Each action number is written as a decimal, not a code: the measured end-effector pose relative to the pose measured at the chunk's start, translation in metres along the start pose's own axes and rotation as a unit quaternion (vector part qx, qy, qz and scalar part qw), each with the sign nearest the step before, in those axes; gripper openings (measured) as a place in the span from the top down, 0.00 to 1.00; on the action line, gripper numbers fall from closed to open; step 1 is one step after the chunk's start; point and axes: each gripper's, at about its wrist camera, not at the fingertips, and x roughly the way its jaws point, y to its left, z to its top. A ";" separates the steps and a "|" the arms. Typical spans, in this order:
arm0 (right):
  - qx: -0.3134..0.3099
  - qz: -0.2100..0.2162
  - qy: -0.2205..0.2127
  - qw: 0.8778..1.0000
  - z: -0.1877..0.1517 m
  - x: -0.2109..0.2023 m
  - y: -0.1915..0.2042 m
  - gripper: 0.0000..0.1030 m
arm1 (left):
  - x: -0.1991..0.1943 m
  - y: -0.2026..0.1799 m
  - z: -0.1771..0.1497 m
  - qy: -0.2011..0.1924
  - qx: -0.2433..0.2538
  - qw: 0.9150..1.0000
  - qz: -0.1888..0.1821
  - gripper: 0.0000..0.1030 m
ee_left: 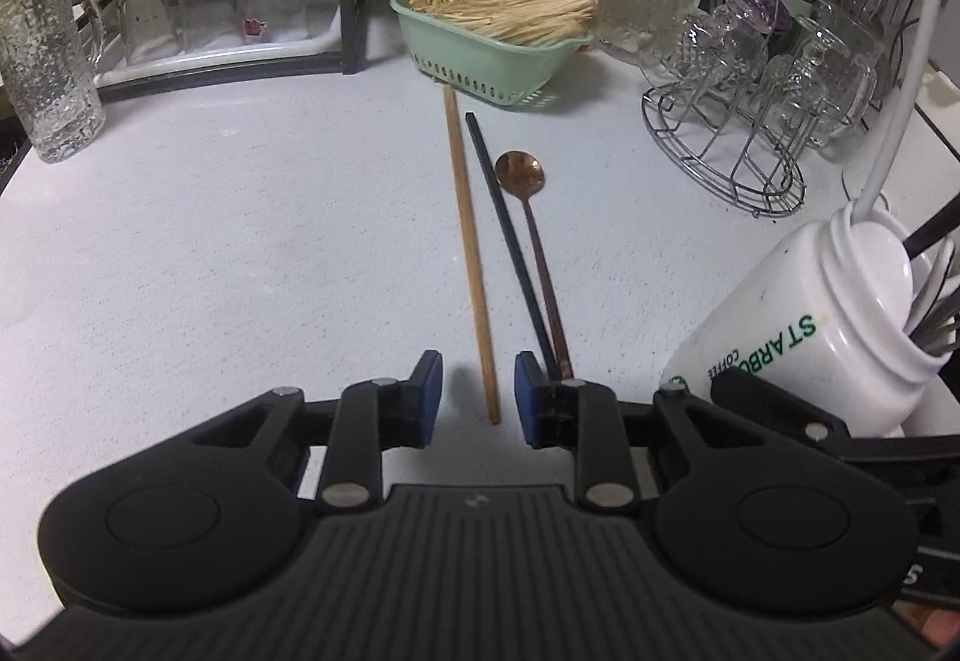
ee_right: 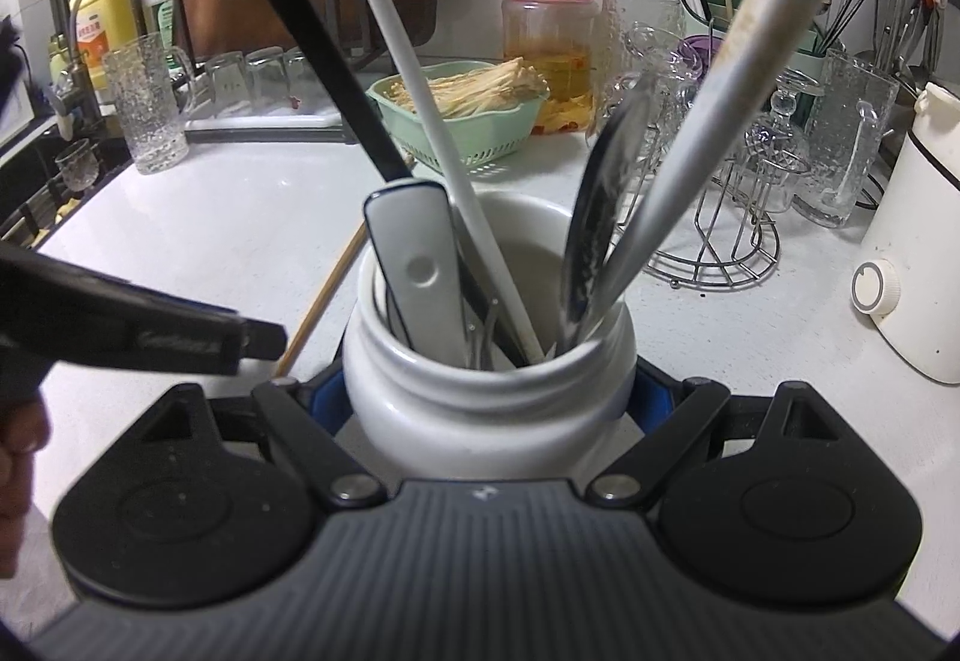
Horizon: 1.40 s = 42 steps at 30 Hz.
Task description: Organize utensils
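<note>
White countertop (ee_left: 240, 241) carries everything. Wire glass rack (ee_left: 726, 144) at 2 o'clock in left wrist view, green basket (ee_left: 480, 54) of straw-coloured sticks at 12. Right gripper (ee_right: 489, 409) clamped around neck of white jar (ee_right: 486, 391), blue pads on both sides; jar tilted, holding several utensils. Same jar (ee_left: 804, 325) at 3 o'clock in left view. Left gripper (ee_left: 478, 391) narrowly parted, pads not pressing anything. Wooden chopstick (ee_left: 471, 253) lies on counter, near end between the pads. Black chopstick (ee_left: 510, 241) and copper spoon (ee_left: 521, 172) lie just right of it, running toward 12.
</note>
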 end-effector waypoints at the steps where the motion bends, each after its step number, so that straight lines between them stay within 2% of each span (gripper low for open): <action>1: -0.002 0.002 -0.001 1.000 0.000 0.000 -0.001 0.12 | 0.002 -0.002 0.000 -0.003 0.005 1.000 0.007 0.72; 6: -0.002 0.004 -0.006 1.000 -0.001 -0.001 -0.001 0.12 | 0.013 -0.010 0.000 0.010 0.017 1.000 0.021 0.84; 9: -0.003 0.005 -0.008 1.000 -0.001 -0.001 -0.001 0.12 | 0.016 -0.011 -0.003 0.016 0.012 0.999 0.027 0.87; 12: -0.006 0.005 -0.010 1.000 -0.002 -0.001 -0.001 0.12 | 0.016 -0.011 -0.006 0.019 0.012 0.999 0.037 0.95; 28: -0.008 0.009 -0.009 1.000 -0.001 -0.001 -0.001 0.12 | -0.012 -0.009 -0.035 0.034 -0.017 0.999 0.027 0.96; 42: -0.010 0.009 -0.010 1.000 -0.002 -0.001 -0.002 0.12 | -0.071 0.002 -0.085 0.070 -0.029 0.997 -0.011 0.96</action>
